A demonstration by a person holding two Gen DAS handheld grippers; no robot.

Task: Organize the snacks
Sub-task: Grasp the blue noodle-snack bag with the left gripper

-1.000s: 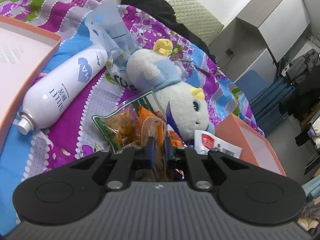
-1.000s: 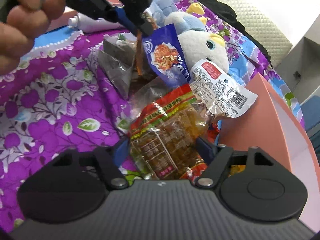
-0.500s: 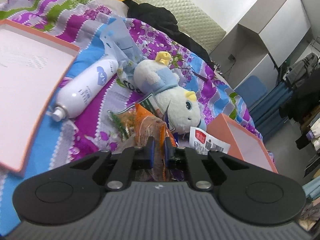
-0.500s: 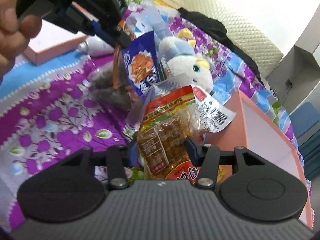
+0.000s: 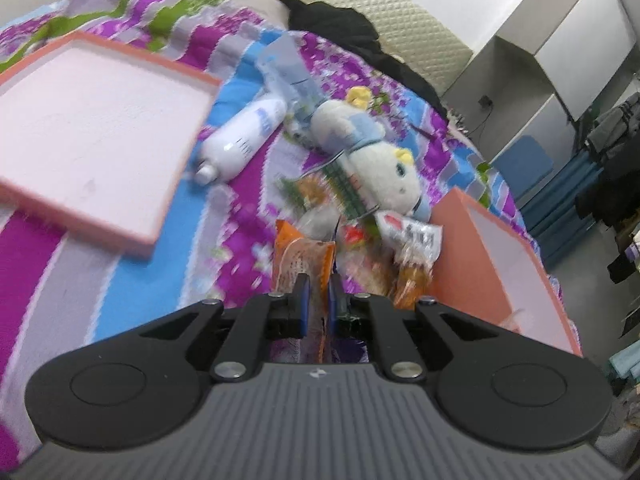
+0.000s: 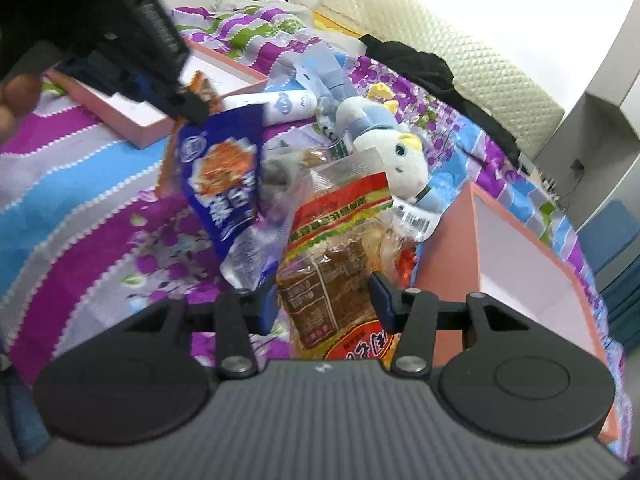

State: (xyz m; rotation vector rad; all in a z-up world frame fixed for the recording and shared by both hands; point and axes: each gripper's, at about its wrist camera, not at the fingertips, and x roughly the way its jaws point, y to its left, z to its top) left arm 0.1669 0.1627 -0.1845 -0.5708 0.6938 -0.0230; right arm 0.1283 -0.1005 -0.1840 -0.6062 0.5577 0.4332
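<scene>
Left wrist view: low over purple floral bedspread (image 5: 248,184), facing headboard. Right wrist view: closer in, same heading, slightly rightward. Both share white plush toy (image 5: 376,160) (image 6: 392,148), salmon-pink open box (image 5: 492,264) (image 6: 516,256).

Bright daylight, motion blur, fisheye-warped edges.
</scene>
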